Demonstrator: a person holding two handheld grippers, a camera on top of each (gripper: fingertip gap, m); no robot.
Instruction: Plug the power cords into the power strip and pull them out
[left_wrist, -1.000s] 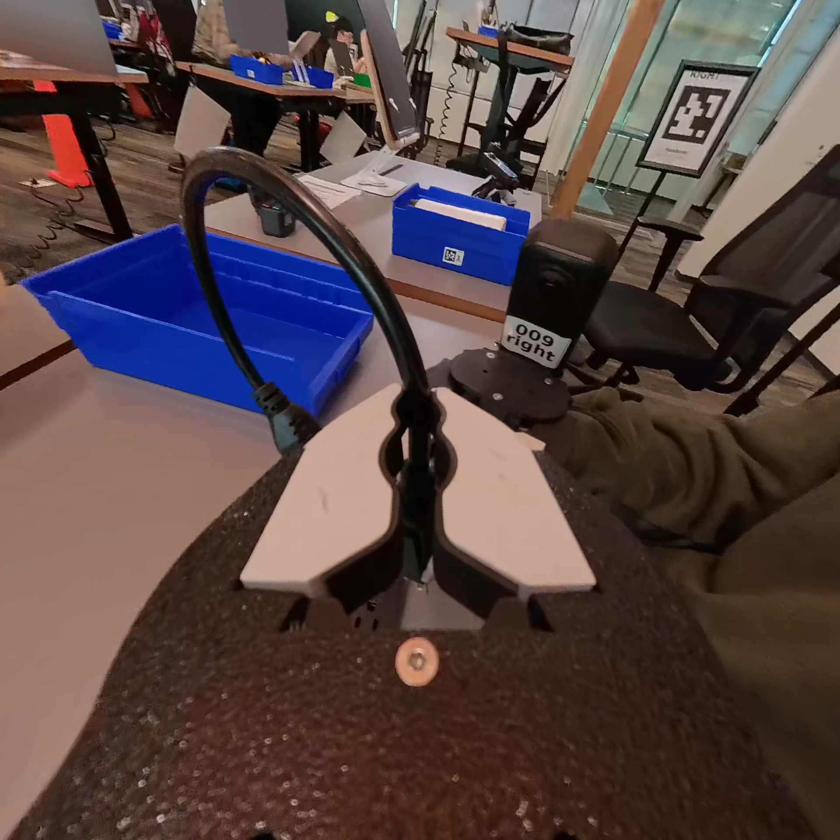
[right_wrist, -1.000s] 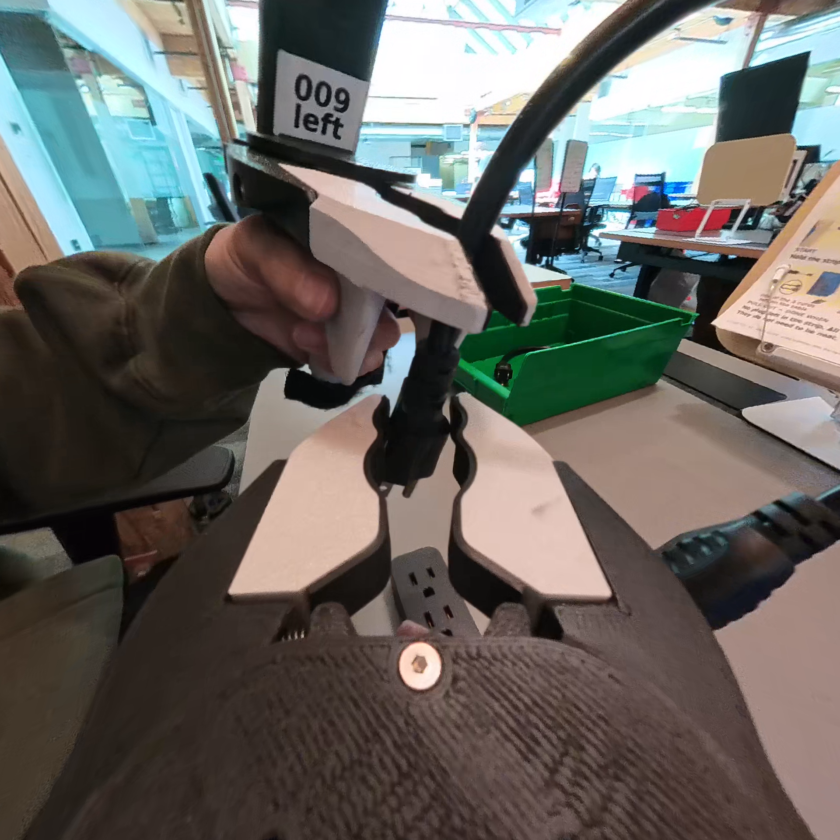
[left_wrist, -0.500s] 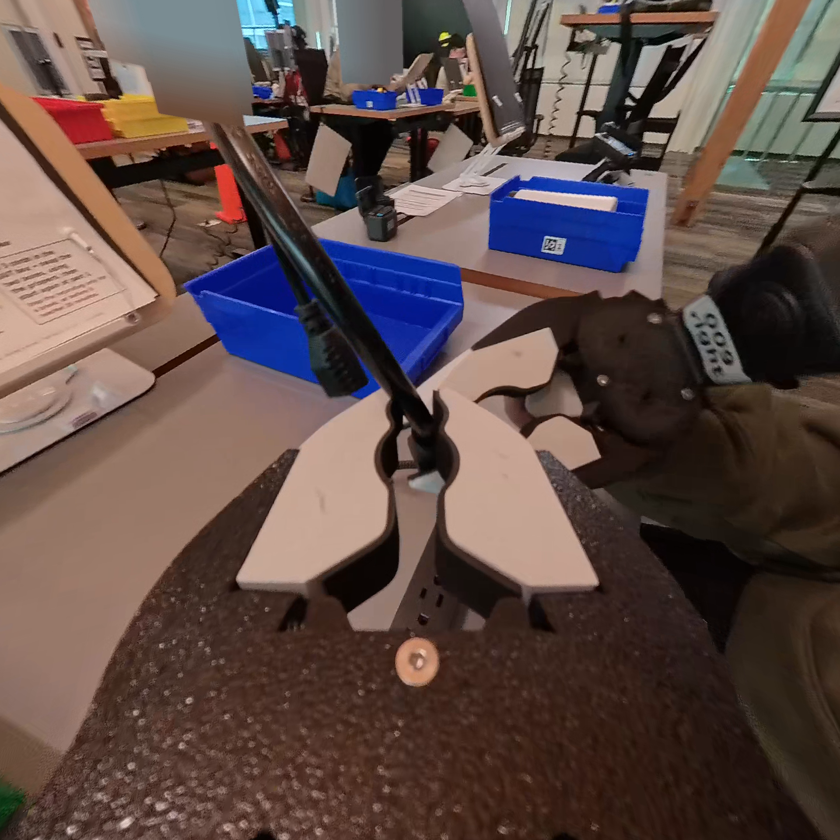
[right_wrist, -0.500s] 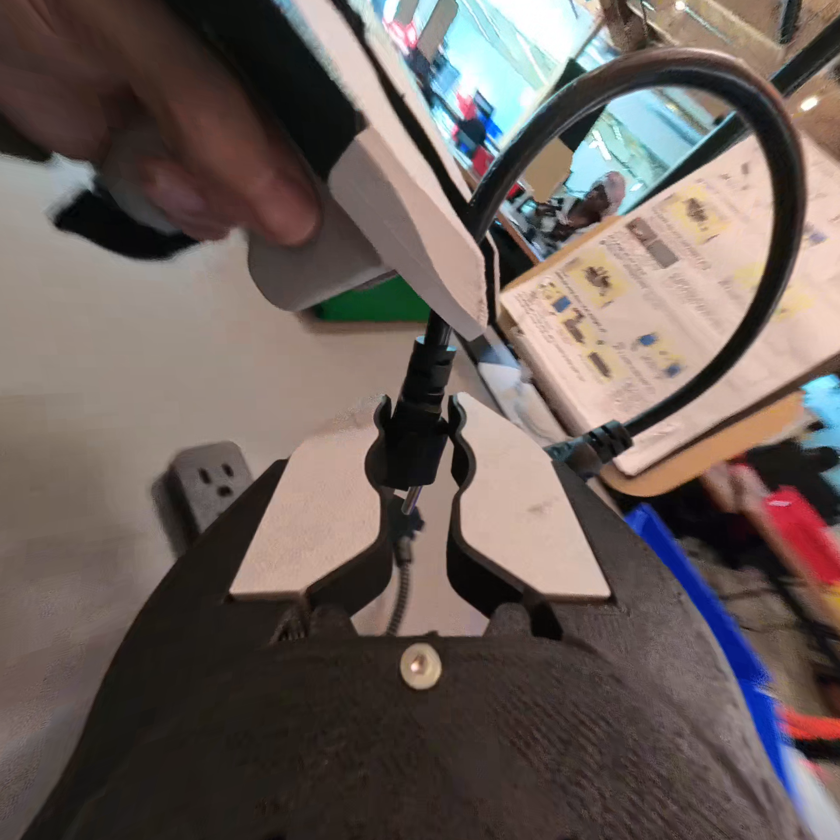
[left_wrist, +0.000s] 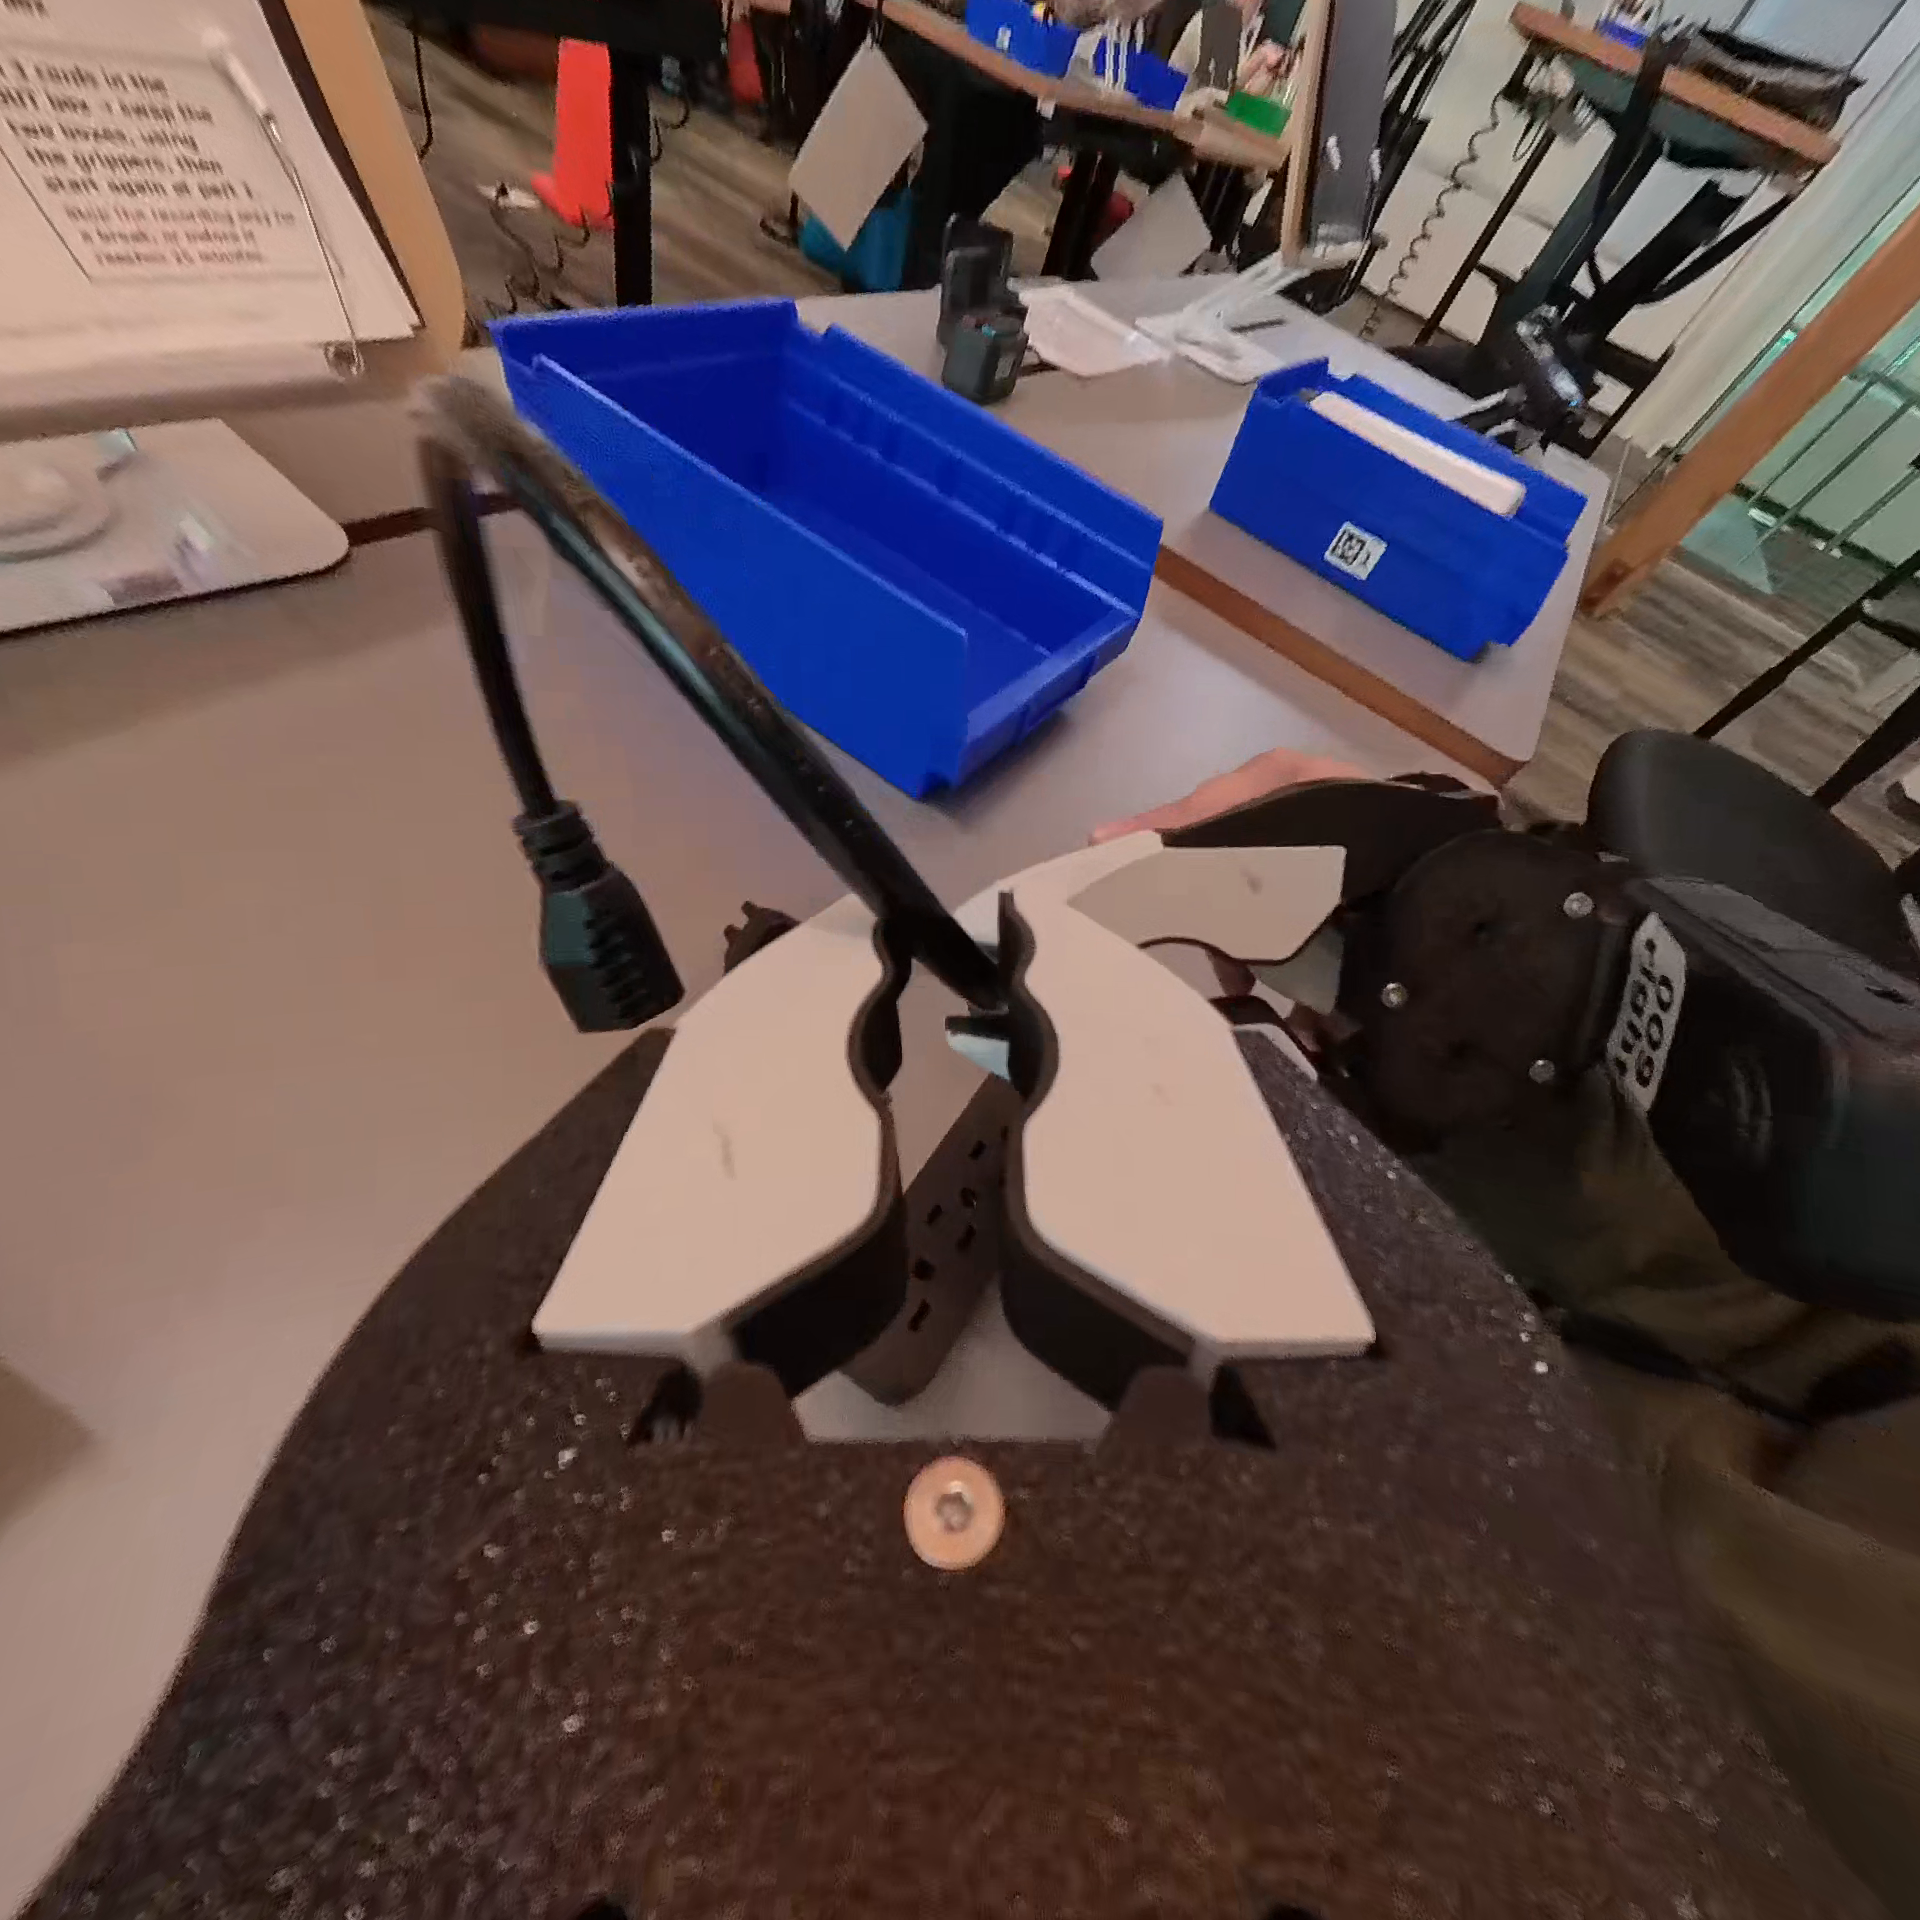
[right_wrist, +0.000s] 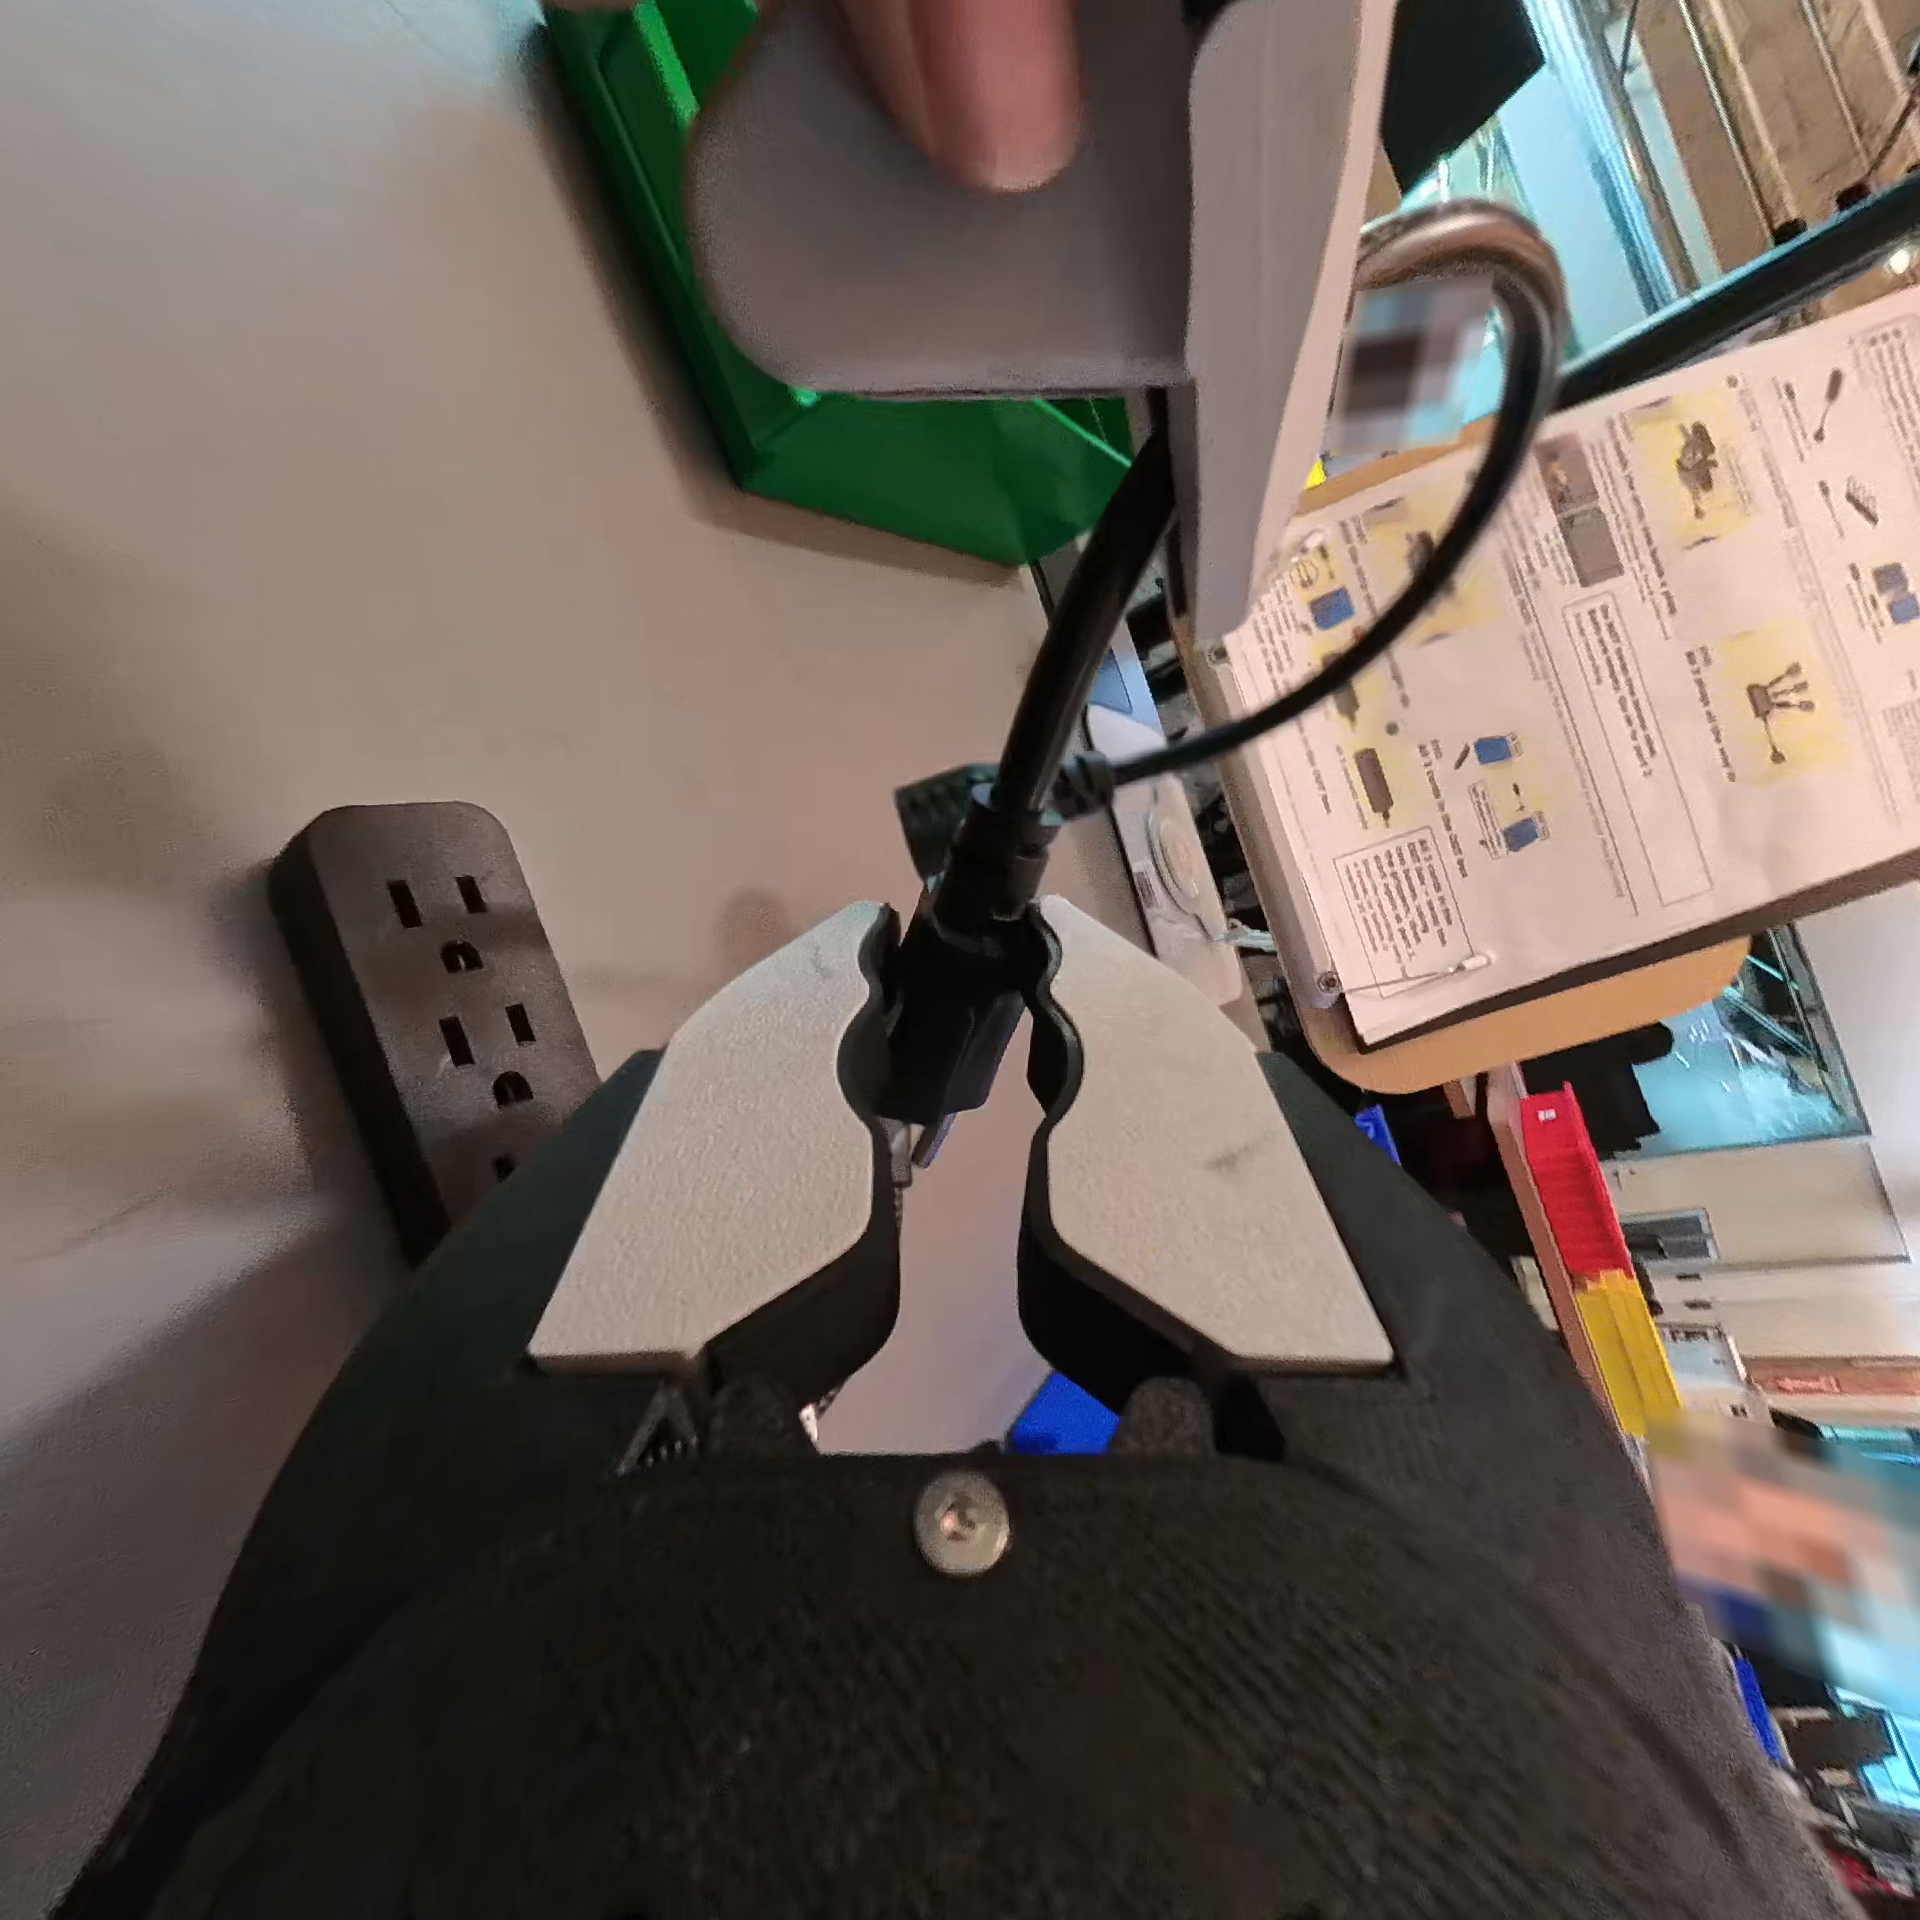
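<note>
Only the right view shows right tongs (right_wrist: 961, 956) clamping plug (right_wrist: 951, 1029).

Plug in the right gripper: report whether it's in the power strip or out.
Out. The plug sits clamped in the right gripper, apart from the power strip, whose visible sockets are empty.

Two grippers are in play: the left gripper (left_wrist: 951, 971) and the right gripper (right_wrist: 961, 935). One black power cord (left_wrist: 727, 707) loops between them, with two ends showing: one plug (right_wrist: 951, 1023) in the right wrist view and one connector (left_wrist: 603, 951) hanging free in the left wrist view. There is one black power strip (right_wrist: 436, 1008), with two full outlets visible on it and a third partly hidden. Two blue bins (left_wrist: 831, 520) (left_wrist: 1392, 520) sit on the tables, plus one green bin (right_wrist: 831, 436). One instruction sheet (right_wrist: 1579, 665) stands on one board. One orange cone (left_wrist: 577, 125) stands on the floor.
</note>
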